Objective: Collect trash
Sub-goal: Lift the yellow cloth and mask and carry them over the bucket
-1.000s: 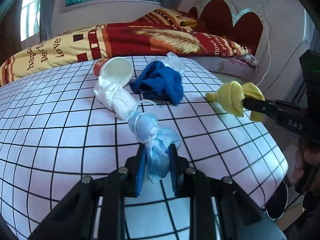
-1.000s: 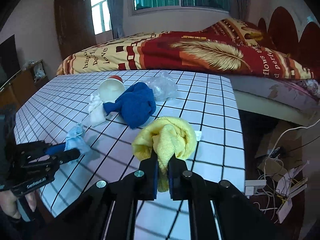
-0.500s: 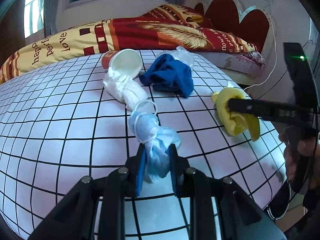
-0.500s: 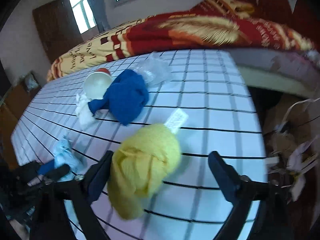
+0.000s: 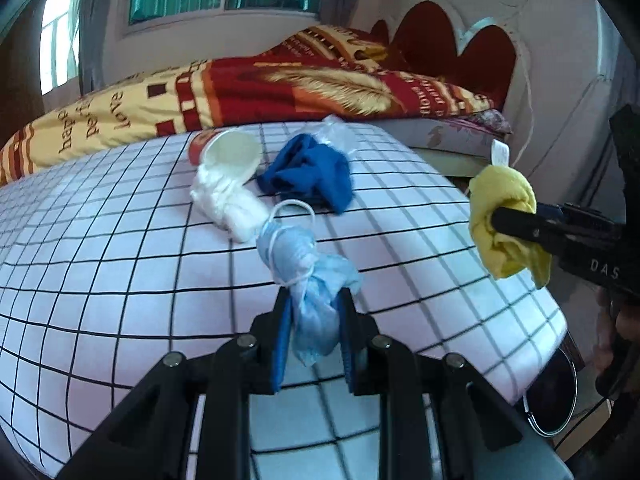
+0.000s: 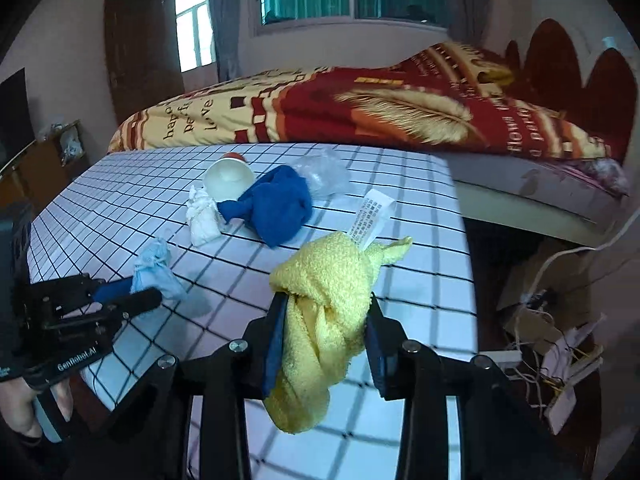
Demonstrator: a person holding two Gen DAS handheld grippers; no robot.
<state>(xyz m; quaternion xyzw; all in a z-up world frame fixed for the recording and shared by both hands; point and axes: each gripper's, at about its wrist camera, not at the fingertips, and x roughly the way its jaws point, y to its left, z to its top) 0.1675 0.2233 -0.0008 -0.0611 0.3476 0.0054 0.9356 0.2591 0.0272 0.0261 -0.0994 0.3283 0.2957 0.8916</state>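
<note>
My left gripper (image 5: 314,312) is shut on a crumpled light-blue face mask (image 5: 308,264), held just above the checked tablecloth (image 5: 120,260). My right gripper (image 6: 325,320) is shut on a yellow towel (image 6: 328,300) with a white label, lifted above the table's right edge; the towel also shows in the left wrist view (image 5: 502,220). On the table lie a blue cloth (image 5: 312,172), a white wad (image 5: 228,204), a paper cup (image 5: 232,152) on its side and a clear plastic bag (image 6: 324,172).
A bed with a red and yellow blanket (image 6: 360,112) stands behind the table. A dark round bin (image 5: 550,396) sits on the floor below the table's right corner. Cables and boxes (image 6: 552,320) lie on the floor at the right.
My right gripper, open around the towel half a second ago, has shut on it and lifted it off the table toward the right edge. My left gripper has raised the mask a little.
</note>
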